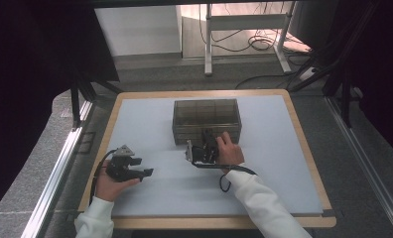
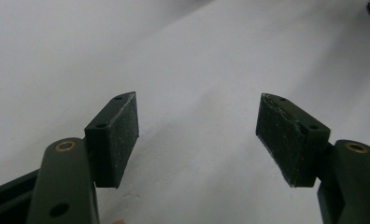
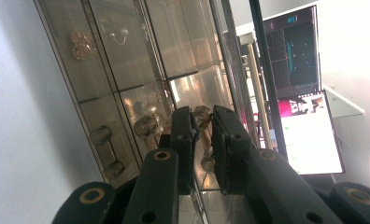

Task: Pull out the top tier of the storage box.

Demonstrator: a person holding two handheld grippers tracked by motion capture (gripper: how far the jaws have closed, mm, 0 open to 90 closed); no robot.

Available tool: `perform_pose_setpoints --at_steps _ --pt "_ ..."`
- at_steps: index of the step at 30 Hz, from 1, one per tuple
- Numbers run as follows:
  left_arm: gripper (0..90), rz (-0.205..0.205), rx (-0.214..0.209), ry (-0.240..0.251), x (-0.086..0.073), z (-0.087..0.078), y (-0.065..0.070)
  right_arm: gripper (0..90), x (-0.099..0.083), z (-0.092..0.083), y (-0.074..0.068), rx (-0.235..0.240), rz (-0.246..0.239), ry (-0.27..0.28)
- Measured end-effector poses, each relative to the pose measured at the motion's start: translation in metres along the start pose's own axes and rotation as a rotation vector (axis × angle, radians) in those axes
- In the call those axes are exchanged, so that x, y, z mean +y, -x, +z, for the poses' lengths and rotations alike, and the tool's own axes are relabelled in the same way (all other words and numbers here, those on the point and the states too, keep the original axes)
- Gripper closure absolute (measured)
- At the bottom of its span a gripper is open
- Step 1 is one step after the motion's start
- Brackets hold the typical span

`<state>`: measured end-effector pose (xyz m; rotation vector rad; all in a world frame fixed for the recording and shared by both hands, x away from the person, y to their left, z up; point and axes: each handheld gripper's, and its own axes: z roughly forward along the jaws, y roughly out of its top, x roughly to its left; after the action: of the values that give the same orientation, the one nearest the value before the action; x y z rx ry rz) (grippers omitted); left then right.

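A smoked clear drawer box (image 1: 207, 116) stands at the middle of the white mat (image 1: 150, 124). In the right gripper view the box (image 3: 127, 60) is seen from close up, tilted, with gold jewellery in its compartments. My right gripper (image 1: 209, 144) is at the box's front face. In its own view the right gripper (image 3: 202, 122) is shut on a gold drawer handle (image 3: 202, 113). Another gold handle (image 3: 107, 150) sits free to the left. My left gripper (image 1: 144, 168) rests low over the mat at the front left, open, and in its own view the left gripper (image 2: 197, 135) holds nothing.
The mat lies on a wooden-edged table (image 1: 303, 148). Dark frame posts (image 1: 75, 104) flank the table. Beyond it stand a white desk frame (image 1: 208, 44) and floor cables (image 1: 261, 42). A lit monitor (image 3: 309, 135) stands behind the box.
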<state>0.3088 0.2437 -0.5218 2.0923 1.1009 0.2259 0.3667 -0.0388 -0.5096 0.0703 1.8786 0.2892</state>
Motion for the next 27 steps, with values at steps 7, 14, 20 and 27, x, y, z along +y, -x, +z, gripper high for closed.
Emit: perform_pose_setpoints --at_steps 7,14,20,27 --pt "30.4 0.001 0.000 -0.002 0.000 0.000 0.000 79.4 -0.001 -0.001 0.000 0.006 -0.002 0.013" --pt "30.3 0.000 0.000 -0.001 0.000 0.000 0.000 79.4 -0.001 -0.004 -0.001 0.003 0.005 0.013" --pt "30.3 -0.003 -0.001 0.000 0.000 0.000 0.000 79.5 -0.001 -0.006 -0.002 0.005 0.005 0.018" --pt "30.3 -0.001 0.000 -0.003 0.000 0.001 0.000 87.6 0.000 -0.013 0.000 0.006 0.039 0.049"
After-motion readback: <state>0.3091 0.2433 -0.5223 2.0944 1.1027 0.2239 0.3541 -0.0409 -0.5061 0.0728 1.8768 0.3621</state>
